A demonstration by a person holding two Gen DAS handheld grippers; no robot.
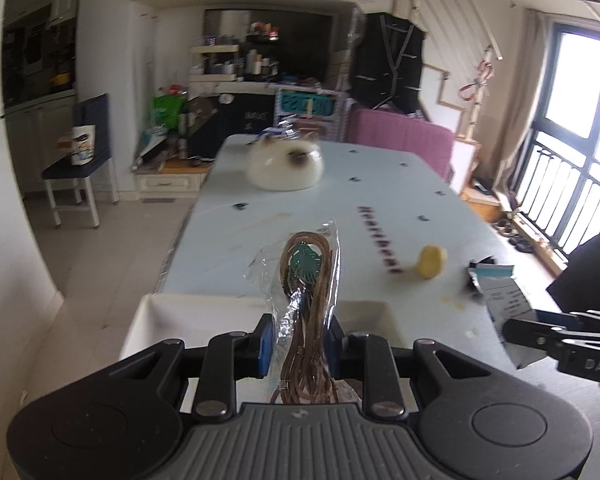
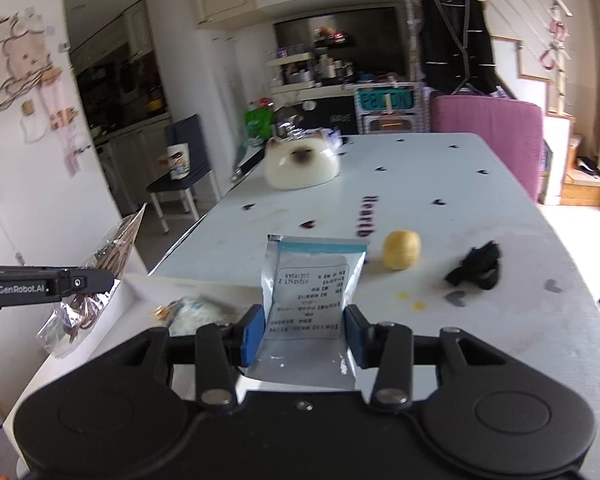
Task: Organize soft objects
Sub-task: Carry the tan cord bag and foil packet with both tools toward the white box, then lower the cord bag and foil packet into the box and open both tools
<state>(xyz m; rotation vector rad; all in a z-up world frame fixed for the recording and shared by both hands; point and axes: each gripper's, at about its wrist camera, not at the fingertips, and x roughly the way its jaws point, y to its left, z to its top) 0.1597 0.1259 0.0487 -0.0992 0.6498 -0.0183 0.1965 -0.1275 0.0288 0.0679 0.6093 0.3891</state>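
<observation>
My left gripper [image 1: 299,346] is shut on a clear plastic bag of brown cord [image 1: 306,280] with a green tag, held above a white bin [image 1: 172,316] at the table's near edge. My right gripper [image 2: 305,334] is shut on a silver foil pouch [image 2: 312,284] with a printed label, held over the same bin [image 2: 128,300]. The right gripper also shows in the left wrist view [image 1: 548,336] with the pouch [image 1: 504,300]. A yellow soft ball [image 2: 401,249], a black cloth item [image 2: 478,267] and a cat plush [image 2: 300,163] lie on the table.
The long pale blue table [image 2: 440,184] has small dark marks. A white wrapped item [image 2: 196,314] lies in the bin. A purple chair [image 2: 488,132] stands at the far right, a blue chair [image 1: 88,152] left of the table.
</observation>
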